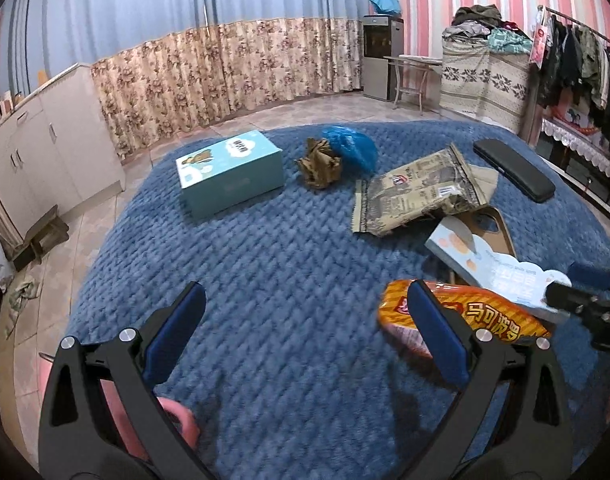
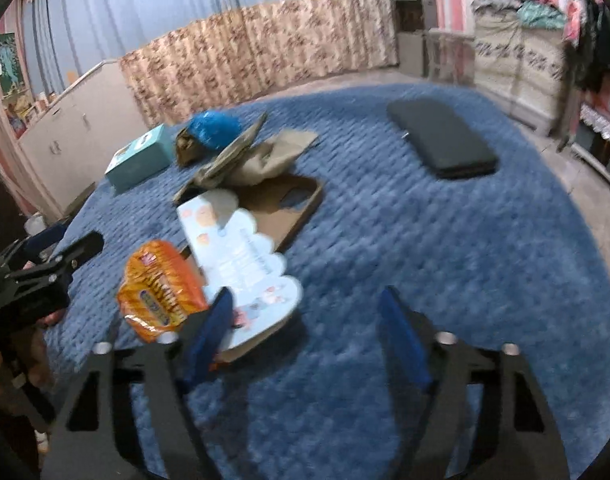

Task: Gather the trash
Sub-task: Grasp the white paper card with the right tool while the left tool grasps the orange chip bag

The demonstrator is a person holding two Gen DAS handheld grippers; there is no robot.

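Observation:
Trash lies on a blue quilted blanket (image 1: pixel 265 248). An orange snack packet (image 1: pixel 481 318) rests just behind the right finger of my left gripper (image 1: pixel 305 286), which is open with only blanket between its fingers. A flattened light-blue carton (image 2: pixel 241 256) leans over the orange packet (image 2: pixel 161 288). My right gripper (image 2: pixel 307 294) is open, with the carton's scalloped corner reaching in beside its left finger. Farther back lie a tan printed snack bag (image 1: pixel 417 196), crumpled brown paper (image 1: pixel 319 164) and a blue plastic bag (image 1: pixel 351 146).
A teal box (image 1: pixel 229 172) stands at the back left and a black case (image 1: pixel 513 168) at the back right. A brown cardboard piece (image 2: pixel 289 204) lies under the carton. White cabinets (image 1: pixel 45 148), curtains and a clothes rack (image 1: pixel 577 52) surround the bed.

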